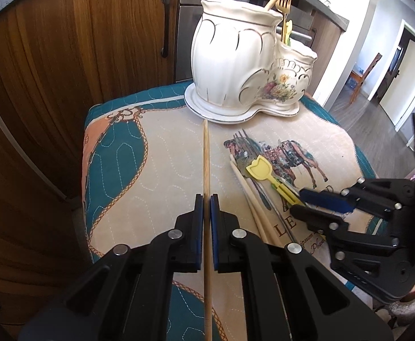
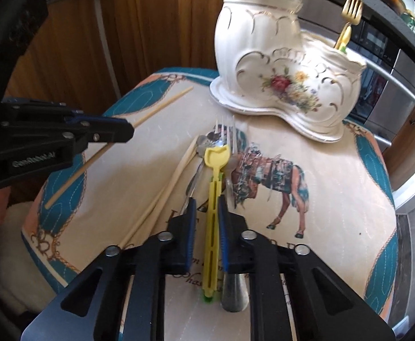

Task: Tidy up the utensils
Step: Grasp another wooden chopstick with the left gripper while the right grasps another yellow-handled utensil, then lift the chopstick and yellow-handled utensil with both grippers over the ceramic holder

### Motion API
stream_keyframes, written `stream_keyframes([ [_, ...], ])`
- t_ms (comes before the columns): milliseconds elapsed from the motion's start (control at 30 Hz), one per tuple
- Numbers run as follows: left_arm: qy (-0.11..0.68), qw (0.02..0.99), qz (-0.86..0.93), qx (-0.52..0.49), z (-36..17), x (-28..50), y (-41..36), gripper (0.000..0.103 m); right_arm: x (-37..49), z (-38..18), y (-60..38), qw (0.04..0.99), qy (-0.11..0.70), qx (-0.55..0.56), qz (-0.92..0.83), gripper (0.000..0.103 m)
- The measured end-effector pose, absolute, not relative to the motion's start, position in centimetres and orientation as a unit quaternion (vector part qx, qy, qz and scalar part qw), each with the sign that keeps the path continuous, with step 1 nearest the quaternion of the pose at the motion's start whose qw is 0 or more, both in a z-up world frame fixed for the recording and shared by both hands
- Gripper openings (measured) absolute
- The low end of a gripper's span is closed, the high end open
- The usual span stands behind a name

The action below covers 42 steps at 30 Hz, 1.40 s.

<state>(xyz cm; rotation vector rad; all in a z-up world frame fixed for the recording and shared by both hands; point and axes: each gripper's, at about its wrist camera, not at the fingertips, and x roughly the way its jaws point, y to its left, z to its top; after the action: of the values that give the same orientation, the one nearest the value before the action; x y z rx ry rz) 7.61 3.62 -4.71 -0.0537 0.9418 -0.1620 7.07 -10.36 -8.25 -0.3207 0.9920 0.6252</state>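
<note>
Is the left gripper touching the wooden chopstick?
Touching. The left wrist view shows the left gripper with both blue pads shut against the wooden chopstick, no gap on either side.

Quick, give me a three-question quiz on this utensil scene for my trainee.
1. True or false: the left gripper is shut on a chopstick.
2. What does the right gripper straddle? A) gold fork B) yellow utensil C) chopstick
3. Fill in: the gold fork stands in the holder's ____ compartment.

Key:
1. True.
2. B: the yellow utensil, between the jaws, still lying in the pile.
3. Smaller.
</note>
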Motion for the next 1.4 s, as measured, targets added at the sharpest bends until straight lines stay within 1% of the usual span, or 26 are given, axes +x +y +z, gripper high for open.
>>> stream_keyframes([
  [500, 0.447, 0.89, -0.084, -0.038, -4.4, 7.6, 4.2, 0.005, 8.1, -8.7, -9.4, 0.818, 0.478, -0.17, 0.273, 0.013],
  [767, 0.446, 0.89, -0.085, -0.041, -4.3, 7.6, 4.3, 0.005, 8.3, -9.0, -7.9, 0.801, 0.485, -0.222, 0.271, 0.013],
  [933, 0.443, 0.891, -0.086, -0.044, -4.3, 7.6, 4.6, 0.005, 8.4, -8.5, -9.3, 0.81, 0.485, -0.17, 0.282, 0.011],
  [1133, 0.415, 0.903, -0.094, -0.055, -3.4, 7.3, 5.0, 0.005, 7.4, -5.5, -12.3, 0.84, 0.435, -0.103, 0.306, 0.011],
  [1300, 0.369, 0.923, -0.097, -0.054, -1.8, 7.0, 5.3, 0.005, 7.7, -3.1, -15.6, 0.866, 0.393, -0.05, 0.305, 0.011],
  [1400, 0.327, 0.938, -0.098, -0.059, 0.0, 6.8, 5.8, 0.005, 8.5, -1.3, -17.9, 0.885, 0.352, -0.001, 0.305, 0.011],
])
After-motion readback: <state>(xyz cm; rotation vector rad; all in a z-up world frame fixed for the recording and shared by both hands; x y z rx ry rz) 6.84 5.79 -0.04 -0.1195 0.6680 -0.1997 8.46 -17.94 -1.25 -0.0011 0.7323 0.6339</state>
